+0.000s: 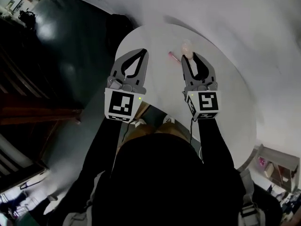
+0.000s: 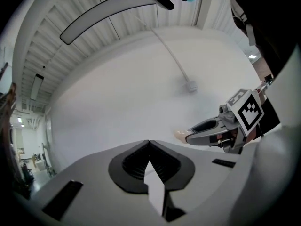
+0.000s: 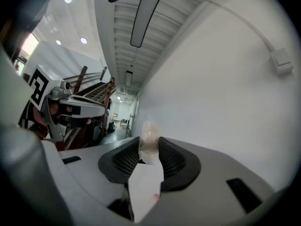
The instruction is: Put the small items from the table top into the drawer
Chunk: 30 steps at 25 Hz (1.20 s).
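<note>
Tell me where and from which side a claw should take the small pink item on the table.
Likely across its middle, from above. The pink item looks thin and elongated and lies flat on the white table, so a side approach finds little to grip. The left claw is empty but shut; open it first.

The left gripper [image 2: 149, 142] is pointing level at a white wall [image 2: 113, 102]; its jaws are meeting at the tips, with nothing between them; to the right, the right gripper [image 2: 188, 136] is reaching in sideways, its marker cube [image 2: 246, 110] facing the camera, and a pale small item [image 2: 180, 135] is showing at its jaw tips; a thin cable is running down the wall to a small box [image 2: 190, 85]; a long ceiling light [image 2: 108, 11] is curving overhead.
</note>
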Tool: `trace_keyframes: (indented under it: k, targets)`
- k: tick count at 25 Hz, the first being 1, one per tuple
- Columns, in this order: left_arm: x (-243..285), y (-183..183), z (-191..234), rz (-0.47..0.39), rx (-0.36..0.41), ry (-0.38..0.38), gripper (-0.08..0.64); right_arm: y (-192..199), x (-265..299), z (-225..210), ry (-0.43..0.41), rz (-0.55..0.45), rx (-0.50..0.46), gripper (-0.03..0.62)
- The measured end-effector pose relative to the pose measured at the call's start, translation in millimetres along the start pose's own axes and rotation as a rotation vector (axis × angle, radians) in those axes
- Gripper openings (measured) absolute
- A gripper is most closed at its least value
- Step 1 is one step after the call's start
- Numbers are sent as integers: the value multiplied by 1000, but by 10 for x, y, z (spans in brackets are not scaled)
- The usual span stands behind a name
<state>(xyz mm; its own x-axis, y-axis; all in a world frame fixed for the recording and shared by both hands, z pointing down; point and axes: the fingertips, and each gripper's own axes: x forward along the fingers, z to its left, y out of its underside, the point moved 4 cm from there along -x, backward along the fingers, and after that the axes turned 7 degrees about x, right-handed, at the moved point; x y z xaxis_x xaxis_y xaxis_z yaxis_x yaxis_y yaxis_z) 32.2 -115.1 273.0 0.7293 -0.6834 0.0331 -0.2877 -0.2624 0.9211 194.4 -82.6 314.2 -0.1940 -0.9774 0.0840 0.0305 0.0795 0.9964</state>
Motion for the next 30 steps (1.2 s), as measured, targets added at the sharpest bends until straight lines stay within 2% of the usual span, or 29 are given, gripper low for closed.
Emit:
trace_keyframes:
  k: [6,12,16,20,24,30]
  targets:
    - [-585,243,486,70,20,-140,15,49,430,759,-161,4,-3,131]
    - [-1176,522,864,121,-2,-255,15,80,689,1513,-295,-7,-6,132]
    - [-1404,601,1005,124,-28,-297,15,117,758,1789,-341,1,-16,132]
    - [-1483,642,1059,122,-44,-319,15,167,785,1887,-364,13,-14,132]
    - [-1495,673,1039,134,-54,-327,15,455,823,1974,-400,91,0,132]
    - [-1558,763,1023,163,-92,-341,15,1198,874,2287,-487,291,-11,133]
